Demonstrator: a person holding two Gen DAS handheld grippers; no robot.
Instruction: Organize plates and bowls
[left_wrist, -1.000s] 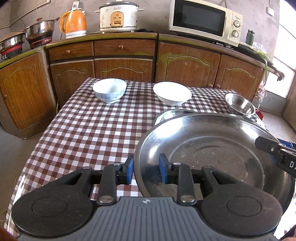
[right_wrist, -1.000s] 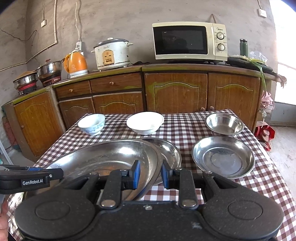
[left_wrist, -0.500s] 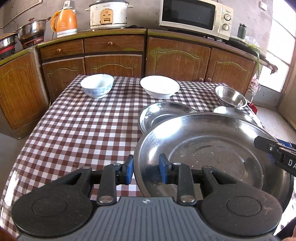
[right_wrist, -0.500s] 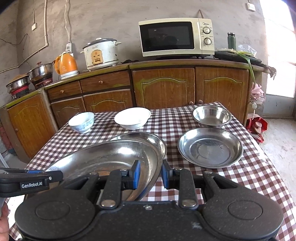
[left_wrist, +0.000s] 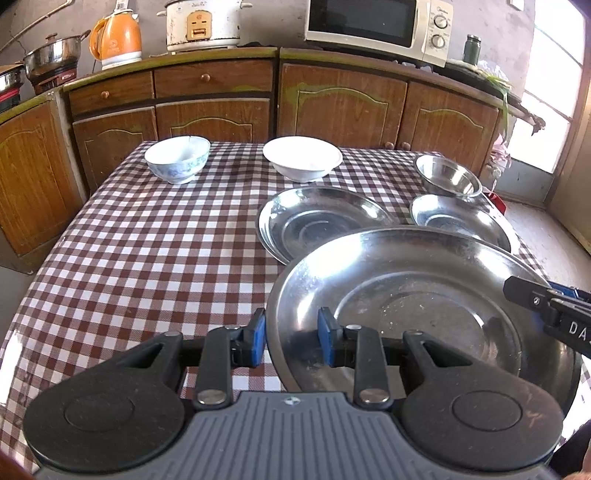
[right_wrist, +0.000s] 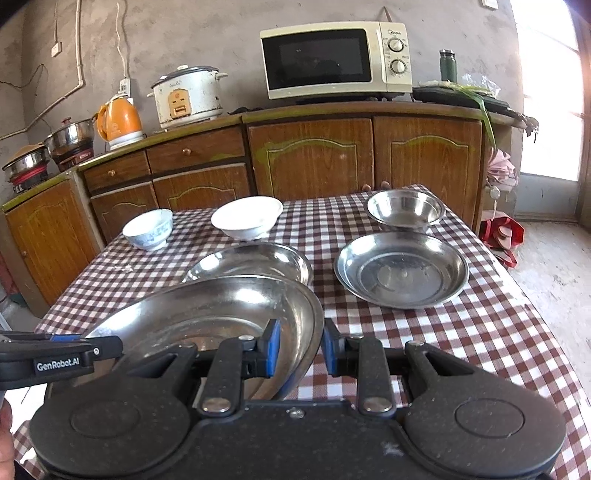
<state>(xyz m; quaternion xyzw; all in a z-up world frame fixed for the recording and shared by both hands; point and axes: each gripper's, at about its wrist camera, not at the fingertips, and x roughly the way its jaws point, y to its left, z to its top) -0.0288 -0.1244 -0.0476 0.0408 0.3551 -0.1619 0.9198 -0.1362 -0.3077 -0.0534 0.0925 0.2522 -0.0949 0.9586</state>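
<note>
The left gripper (left_wrist: 290, 334) and right gripper (right_wrist: 300, 347) each pinch opposite rim edges of the large steel plate (left_wrist: 424, 295) between blue fingers (left_wrist: 257, 332), holding it above the checkered counter (left_wrist: 147, 258), in front of a smaller steel plate (left_wrist: 317, 218).

Grey plaster wall (right_wrist: 184, 29), wooden cabinets (right_wrist: 314, 155), bright window (right_wrist: 546, 74), concrete floor (right_wrist: 554, 266)
</note>
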